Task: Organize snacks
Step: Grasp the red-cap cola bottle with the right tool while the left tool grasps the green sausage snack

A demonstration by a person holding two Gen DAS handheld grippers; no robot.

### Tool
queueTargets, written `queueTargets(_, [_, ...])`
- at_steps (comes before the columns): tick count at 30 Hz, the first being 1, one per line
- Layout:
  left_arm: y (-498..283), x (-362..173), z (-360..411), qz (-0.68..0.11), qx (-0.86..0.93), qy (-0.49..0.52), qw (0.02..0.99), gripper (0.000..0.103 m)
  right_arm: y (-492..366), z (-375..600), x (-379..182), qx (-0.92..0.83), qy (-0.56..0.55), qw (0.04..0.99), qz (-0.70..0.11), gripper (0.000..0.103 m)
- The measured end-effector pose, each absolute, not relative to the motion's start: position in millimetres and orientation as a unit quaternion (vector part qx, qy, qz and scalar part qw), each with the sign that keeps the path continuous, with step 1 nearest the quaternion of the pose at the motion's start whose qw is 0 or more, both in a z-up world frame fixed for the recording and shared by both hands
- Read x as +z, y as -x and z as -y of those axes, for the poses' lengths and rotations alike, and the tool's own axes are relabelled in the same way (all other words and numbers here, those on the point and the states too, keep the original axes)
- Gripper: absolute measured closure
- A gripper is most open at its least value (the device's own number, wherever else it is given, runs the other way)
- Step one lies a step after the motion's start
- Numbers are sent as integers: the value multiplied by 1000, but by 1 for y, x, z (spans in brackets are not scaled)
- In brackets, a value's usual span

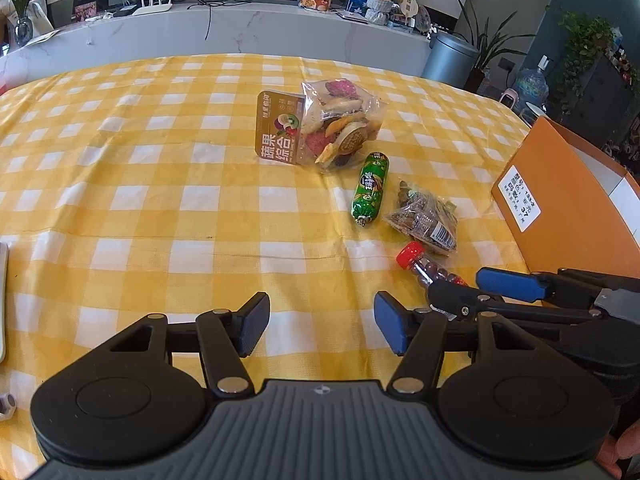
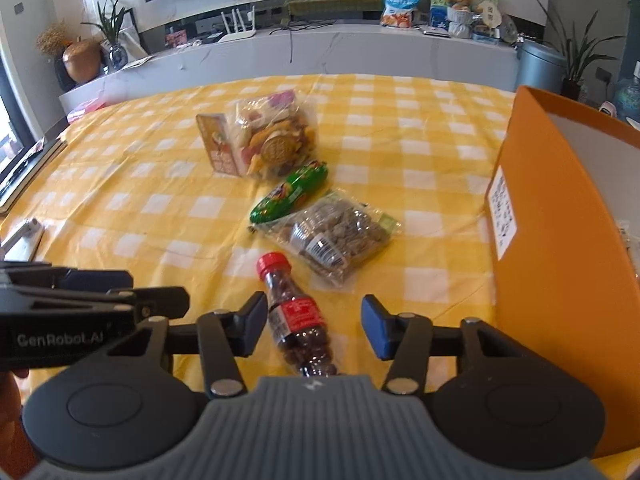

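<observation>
The right hand-held gripper (image 2: 314, 330) straddles a small red-capped plastic bottle of dark candies (image 2: 298, 316), one pad touching (not gripping). The left hand-held gripper (image 1: 322, 326) gapes empty over the yellow-checked desk (image 1: 160, 200).

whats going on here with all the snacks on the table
A person holds a gripper in each hand over a yellow checked tablecloth. The right gripper is open around a small red-capped bottle, not yet pinching it. The left gripper is open and empty. A green sausage and two snack bags lie beyond; an orange box stands beside them.
</observation>
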State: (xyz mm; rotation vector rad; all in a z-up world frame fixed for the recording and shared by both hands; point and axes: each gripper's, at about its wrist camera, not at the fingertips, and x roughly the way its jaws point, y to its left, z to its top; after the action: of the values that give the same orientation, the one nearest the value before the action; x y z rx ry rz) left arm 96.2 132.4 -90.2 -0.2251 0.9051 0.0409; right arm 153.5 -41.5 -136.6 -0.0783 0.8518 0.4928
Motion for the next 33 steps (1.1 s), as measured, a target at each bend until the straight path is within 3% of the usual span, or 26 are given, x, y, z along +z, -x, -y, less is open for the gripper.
queueTargets(6, [-99, -93, -132, -442, 20, 106, 891, 33, -156, 37, -143, 258, 38, 868, -423, 71])
queueTargets(33, [-155, -77, -119, -413, -18, 51, 909, 35, -180, 42, -104, 213, 59, 897, -383, 72])
